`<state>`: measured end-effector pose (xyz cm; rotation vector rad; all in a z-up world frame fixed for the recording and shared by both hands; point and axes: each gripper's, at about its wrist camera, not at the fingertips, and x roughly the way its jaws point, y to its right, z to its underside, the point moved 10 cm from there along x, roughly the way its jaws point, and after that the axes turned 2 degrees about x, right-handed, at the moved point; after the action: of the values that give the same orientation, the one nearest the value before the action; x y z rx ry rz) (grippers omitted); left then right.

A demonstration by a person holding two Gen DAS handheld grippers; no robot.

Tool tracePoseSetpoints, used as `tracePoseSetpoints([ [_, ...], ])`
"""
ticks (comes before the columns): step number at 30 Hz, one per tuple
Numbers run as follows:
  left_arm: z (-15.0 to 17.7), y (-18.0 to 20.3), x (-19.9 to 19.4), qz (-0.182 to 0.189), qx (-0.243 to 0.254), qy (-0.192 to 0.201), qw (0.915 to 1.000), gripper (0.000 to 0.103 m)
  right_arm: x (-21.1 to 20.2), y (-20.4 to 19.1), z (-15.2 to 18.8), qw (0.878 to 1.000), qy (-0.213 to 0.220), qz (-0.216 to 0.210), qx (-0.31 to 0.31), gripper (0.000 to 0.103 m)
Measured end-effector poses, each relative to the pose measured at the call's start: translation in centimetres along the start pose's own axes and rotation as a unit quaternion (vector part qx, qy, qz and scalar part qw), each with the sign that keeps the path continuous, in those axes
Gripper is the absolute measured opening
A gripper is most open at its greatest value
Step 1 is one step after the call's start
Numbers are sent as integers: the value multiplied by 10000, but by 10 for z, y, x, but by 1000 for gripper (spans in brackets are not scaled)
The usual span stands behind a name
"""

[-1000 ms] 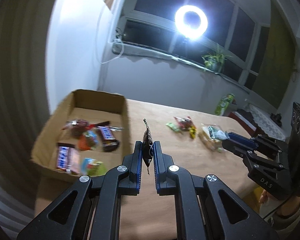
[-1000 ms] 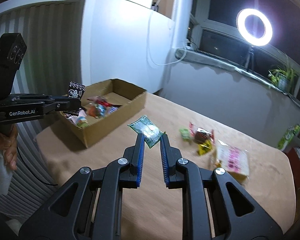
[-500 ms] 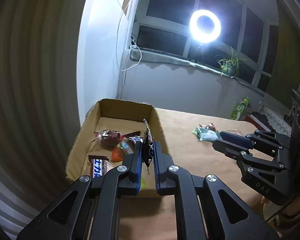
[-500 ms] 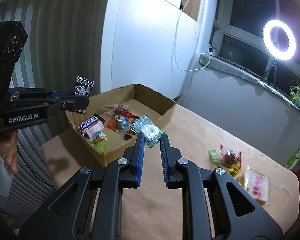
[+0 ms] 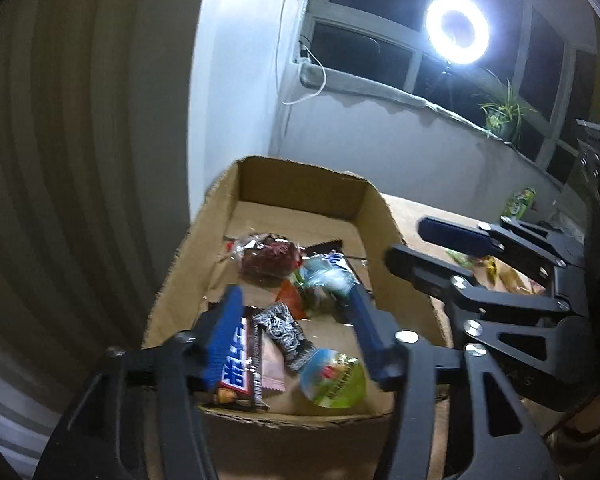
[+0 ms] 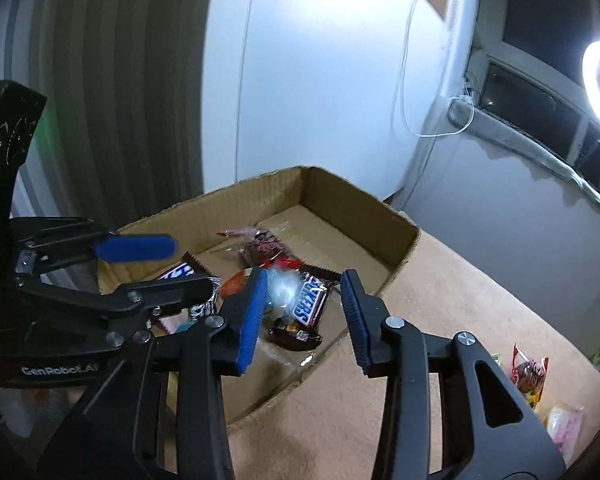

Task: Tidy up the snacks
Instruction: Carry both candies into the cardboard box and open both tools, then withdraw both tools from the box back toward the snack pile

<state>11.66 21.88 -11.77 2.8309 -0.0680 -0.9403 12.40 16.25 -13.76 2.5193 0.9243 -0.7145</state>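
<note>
An open cardboard box (image 5: pixel 374 208) (image 6: pixel 396 226) holds several snacks. My left gripper (image 5: pixel 294 320) is open above its near end; a black-and-white patterned packet (image 5: pixel 286 332) lies in the box between its fingers. My right gripper (image 6: pixel 304 312) is open over the box's near side; a blurred green-white packet (image 6: pixel 282 290) (image 5: pixel 324 276) sits below it on a Snickers bar (image 6: pixel 308 302). The left gripper also shows in the right wrist view (image 6: pixel 160 264), and the right gripper in the left wrist view (image 5: pixel 416 246). Both are empty.
The box stands at the left end of a tan table (image 6: pixel 460 320), next to a white wall. More snack packets (image 6: pixel 528 372) (image 5: pixel 496 272) lie on the table to the right. A ring light (image 5: pixel 458 30) and a plant stand by the window.
Both grippers moved over the box and opened. The patterned packet left the left gripper and the green packet left the right gripper; both now lie in the box.
</note>
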Motion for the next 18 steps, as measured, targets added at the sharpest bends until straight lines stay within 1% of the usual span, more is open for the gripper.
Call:
tracePoseSetpoints([
  [4, -1, 0, -3, -15, 23, 38, 10000, 59, -4, 8, 13, 9999, -26, 58, 103, 43],
  [6, -2, 3, -5, -10, 52, 39, 10000, 62, -9, 12, 19, 9998, -22, 117, 158, 43],
  [7, -2, 4, -5, -12, 61, 42, 10000, 66, -13, 14, 22, 9997, -6, 138, 190, 47],
  [8, -2, 5, -8, -13, 76, 61, 10000, 68, -18, 16, 25, 9996, 15, 160, 238, 50],
  [9, -2, 6, -10, -12, 83, 83, 9999, 68, -21, 18, 26, 9995, 27, 174, 268, 58],
  [10, -3, 8, -12, -13, 87, 95, 9999, 68, -27, 20, 29, 9993, 57, 197, 309, 62],
  [13, -3, 14, -21, -15, 116, 143, 9998, 69, -40, 23, 39, 9990, 63, 286, 341, 63],
  [15, -3, 20, -27, -27, 156, 162, 9997, 72, -46, 23, 45, 9989, 38, 297, 354, 64],
  [18, -2, 28, -34, -45, 186, 189, 9996, 78, -58, 22, 56, 9989, 25, 244, 405, 69],
])
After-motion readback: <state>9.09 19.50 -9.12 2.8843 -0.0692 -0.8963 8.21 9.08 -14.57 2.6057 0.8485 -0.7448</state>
